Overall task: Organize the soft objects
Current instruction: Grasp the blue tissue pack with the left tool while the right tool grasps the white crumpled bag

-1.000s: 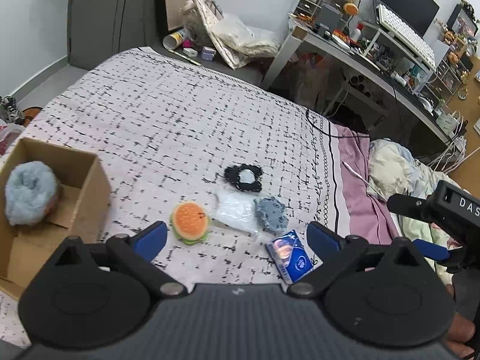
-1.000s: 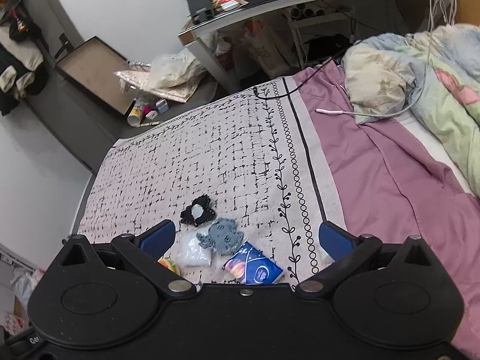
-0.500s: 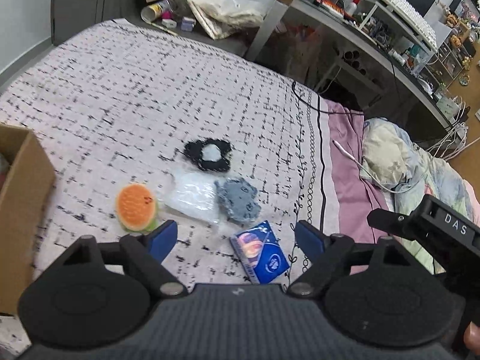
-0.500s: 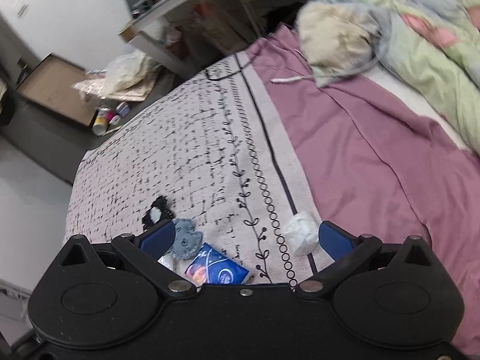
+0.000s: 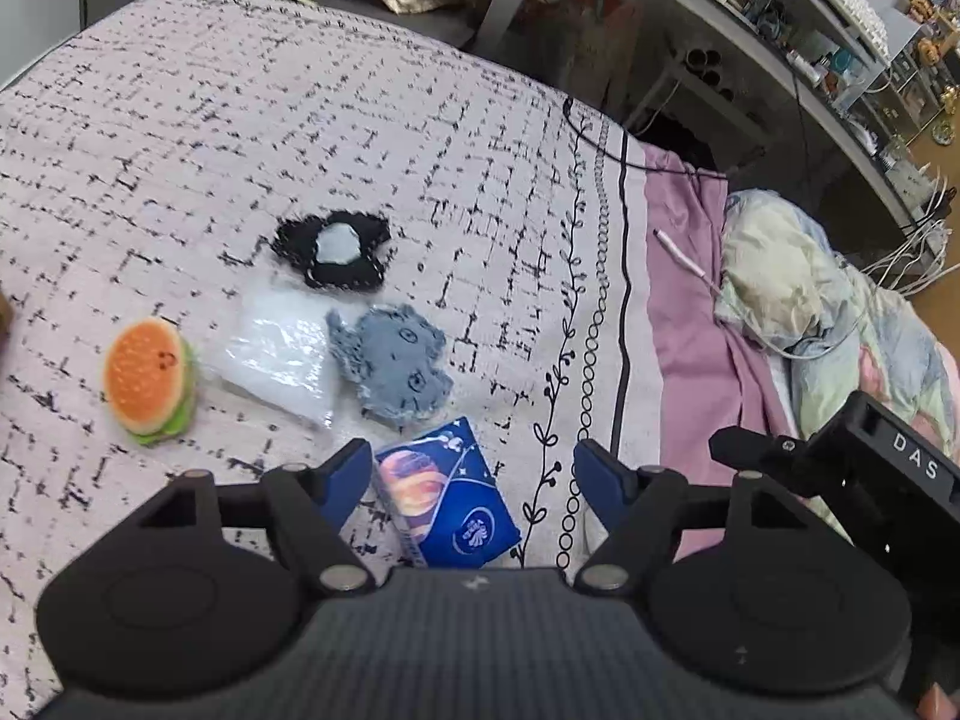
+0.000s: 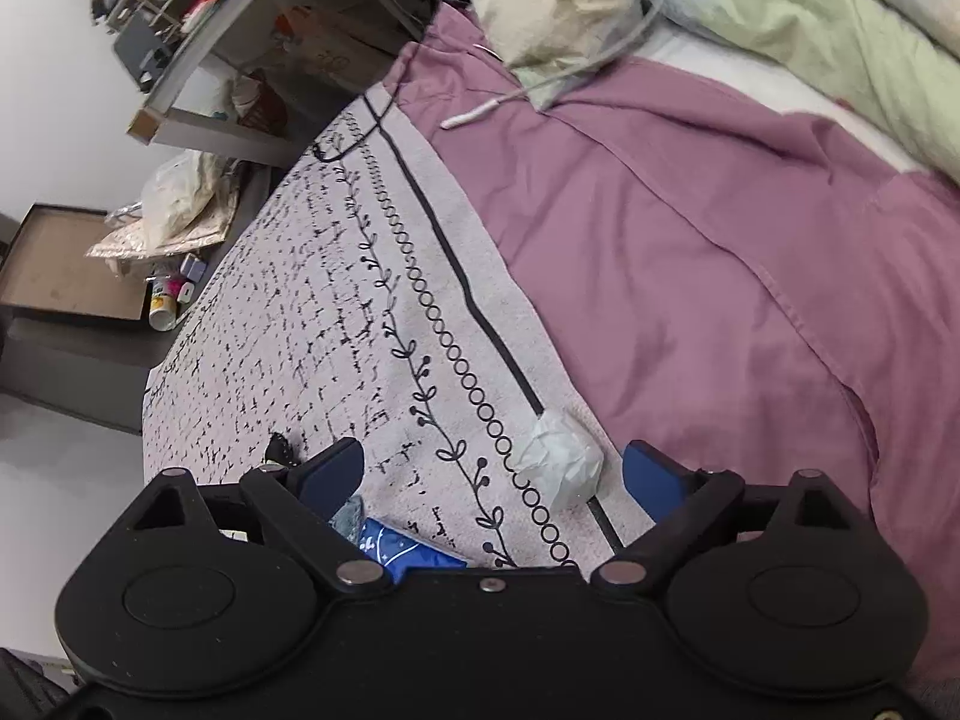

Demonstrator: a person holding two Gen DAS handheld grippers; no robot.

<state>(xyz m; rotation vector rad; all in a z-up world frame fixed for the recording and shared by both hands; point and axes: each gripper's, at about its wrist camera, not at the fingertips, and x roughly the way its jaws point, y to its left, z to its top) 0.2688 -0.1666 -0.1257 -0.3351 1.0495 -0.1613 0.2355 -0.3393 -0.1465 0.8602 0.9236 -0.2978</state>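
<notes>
Both grippers have dropped closer to the bed [image 5: 180, 120]. Left gripper [image 5: 471, 468]: fingers apart and closing around the blue tissue pack [image 5: 447, 501], not yet touching; centre them on it before squeezing. Right gripper [image 6: 492, 468]: fingers wide, closing, crumpled tissue [image 6: 561, 465] between them, untouched. "DAS" shows on the right gripper's body.

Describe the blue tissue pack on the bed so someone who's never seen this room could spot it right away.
On the checked bedspread, find the cluster of small soft toys. Nearest the camera, just below the grey plush, lies the blue tissue pack. It alone is flat, glossy and printed with an orange planet.
</notes>
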